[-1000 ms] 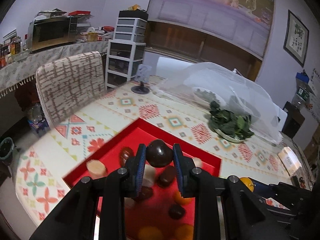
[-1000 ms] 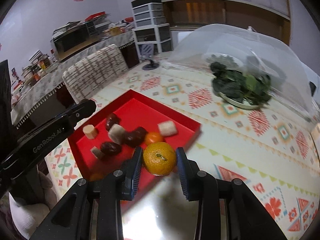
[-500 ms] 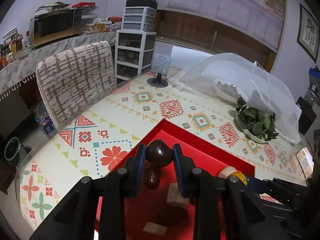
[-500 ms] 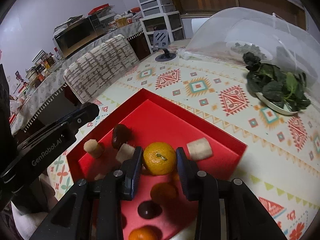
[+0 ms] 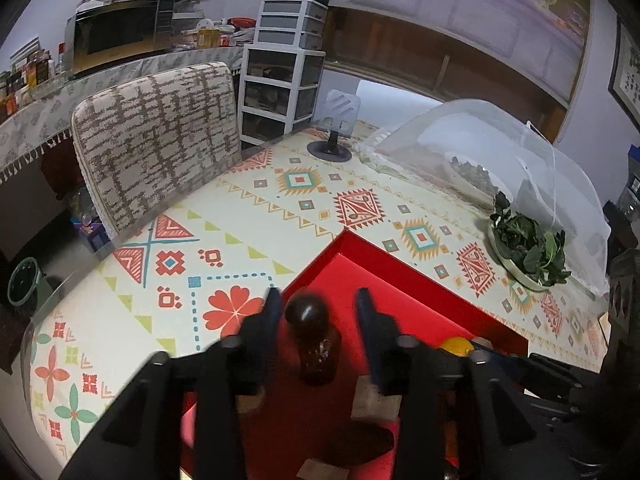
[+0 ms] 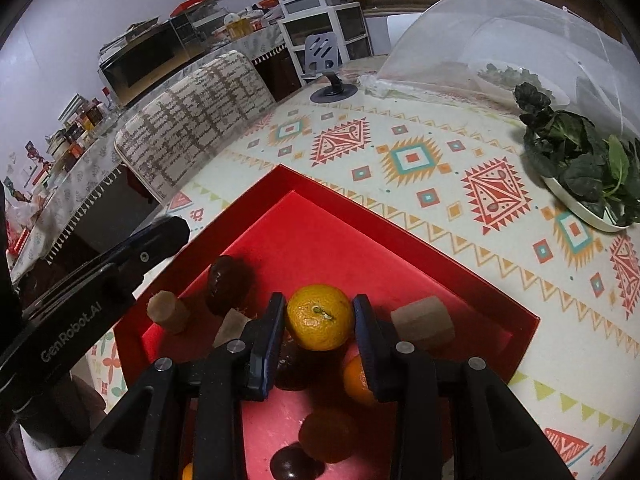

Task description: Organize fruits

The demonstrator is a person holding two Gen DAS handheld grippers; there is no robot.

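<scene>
A red tray (image 5: 404, 268) lies on the patterned table. Over its near left corner my left gripper (image 5: 318, 310) has its jaws opening. A dark brown round fruit (image 5: 306, 312) sits blurred between the fingers, with a gap on its right side, above another dark fruit (image 5: 318, 358). My right gripper (image 6: 320, 318) is shut on an orange mandarin (image 6: 320, 316) low over the red tray (image 6: 360, 204). Beneath it lie dark fruits (image 6: 226, 284), pale chunks (image 6: 424, 322) and another mandarin (image 6: 358, 380). The left gripper's finger (image 6: 152, 240) shows at the tray's left side.
A plate of greens (image 5: 528, 252) (image 6: 580, 172) stands right of the tray, beside a clear mesh food cover (image 5: 480, 148) (image 6: 500, 40). A phone stand (image 5: 332, 144) is at the far edge. A woven chair (image 5: 156, 136) is close against the table's left edge.
The left jaws have parted, so the dark fruit is no longer clamped. Both grippers have come lower and further over the tray. The right one still clamps the mandarin.
</scene>
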